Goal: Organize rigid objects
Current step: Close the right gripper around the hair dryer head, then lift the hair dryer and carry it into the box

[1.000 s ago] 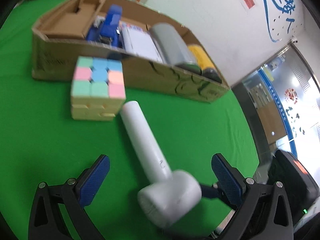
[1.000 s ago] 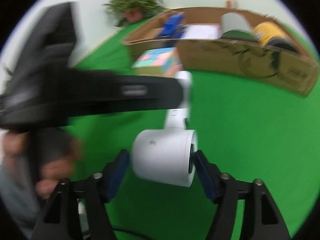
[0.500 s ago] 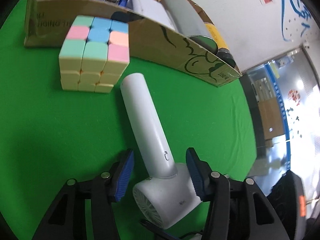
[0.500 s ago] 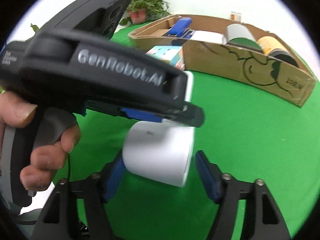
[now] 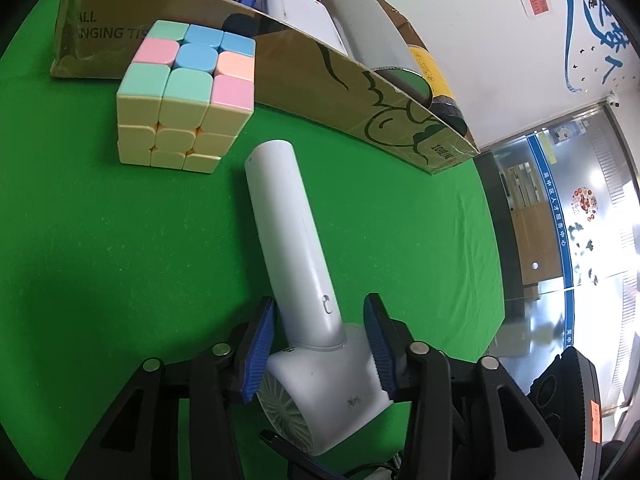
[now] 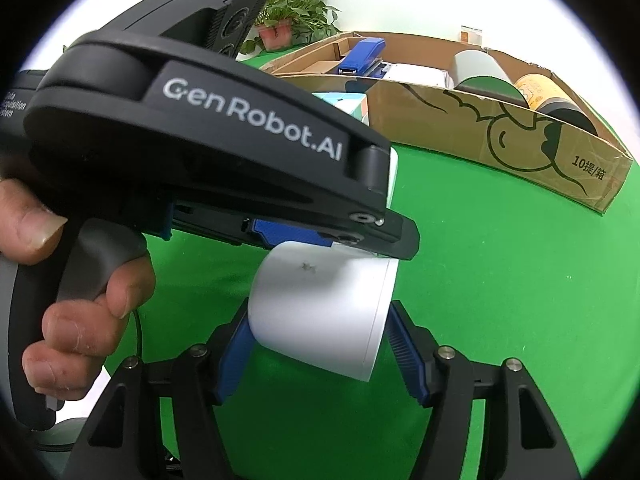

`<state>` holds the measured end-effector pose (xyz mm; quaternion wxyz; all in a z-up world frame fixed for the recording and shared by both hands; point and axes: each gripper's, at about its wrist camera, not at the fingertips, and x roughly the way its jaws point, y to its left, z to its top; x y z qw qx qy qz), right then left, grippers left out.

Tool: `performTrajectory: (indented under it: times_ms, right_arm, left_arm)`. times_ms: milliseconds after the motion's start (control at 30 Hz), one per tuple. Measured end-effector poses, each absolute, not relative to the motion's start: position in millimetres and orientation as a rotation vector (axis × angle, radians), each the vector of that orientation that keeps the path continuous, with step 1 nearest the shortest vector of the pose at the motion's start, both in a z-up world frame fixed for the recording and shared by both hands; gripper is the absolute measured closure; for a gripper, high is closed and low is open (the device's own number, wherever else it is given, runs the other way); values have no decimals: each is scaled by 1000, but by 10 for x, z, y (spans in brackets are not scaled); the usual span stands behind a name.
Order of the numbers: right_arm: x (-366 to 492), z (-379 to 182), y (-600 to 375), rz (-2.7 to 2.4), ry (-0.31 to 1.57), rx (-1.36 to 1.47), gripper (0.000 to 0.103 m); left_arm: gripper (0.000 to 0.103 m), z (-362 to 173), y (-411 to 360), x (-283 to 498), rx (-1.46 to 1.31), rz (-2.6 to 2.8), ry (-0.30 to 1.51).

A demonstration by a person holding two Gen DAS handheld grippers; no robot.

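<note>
A white hair dryer [image 5: 296, 280] lies over the green table, its handle pointing toward a pastel puzzle cube [image 5: 188, 96]. My left gripper [image 5: 320, 344] is shut on the dryer where the handle meets the head. My right gripper [image 6: 320, 344] is shut on the dryer's round head [image 6: 320, 312]. The left gripper's black body [image 6: 224, 148] fills the upper left of the right wrist view and hides most of the cube.
A long cardboard box [image 5: 360, 92] stands behind the cube; it holds a blue stapler [image 6: 360, 56], a white pack, a grey roll [image 6: 480, 68] and a yellow can [image 6: 540, 88]. A potted plant [image 6: 296, 20] stands at the far table edge.
My left gripper came forward over the hair dryer and closed on its handle base. My right gripper kept its hold on the dryer's head.
</note>
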<state>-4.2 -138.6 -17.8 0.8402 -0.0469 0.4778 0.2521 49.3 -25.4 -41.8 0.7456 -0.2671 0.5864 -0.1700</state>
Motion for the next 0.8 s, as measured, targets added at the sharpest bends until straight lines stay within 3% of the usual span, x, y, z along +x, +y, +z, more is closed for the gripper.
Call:
performTrajectory:
  times_ms: [67, 800]
  right_arm:
    - [-31, -178, -1417, 526, 1008, -88, 40]
    - [54, -101, -1444, 485, 992, -59, 41]
  left_arm:
    - [72, -380, -257, 473, -570, -371, 1276]
    - [72, -296, -405, 514, -508, -383, 1249]
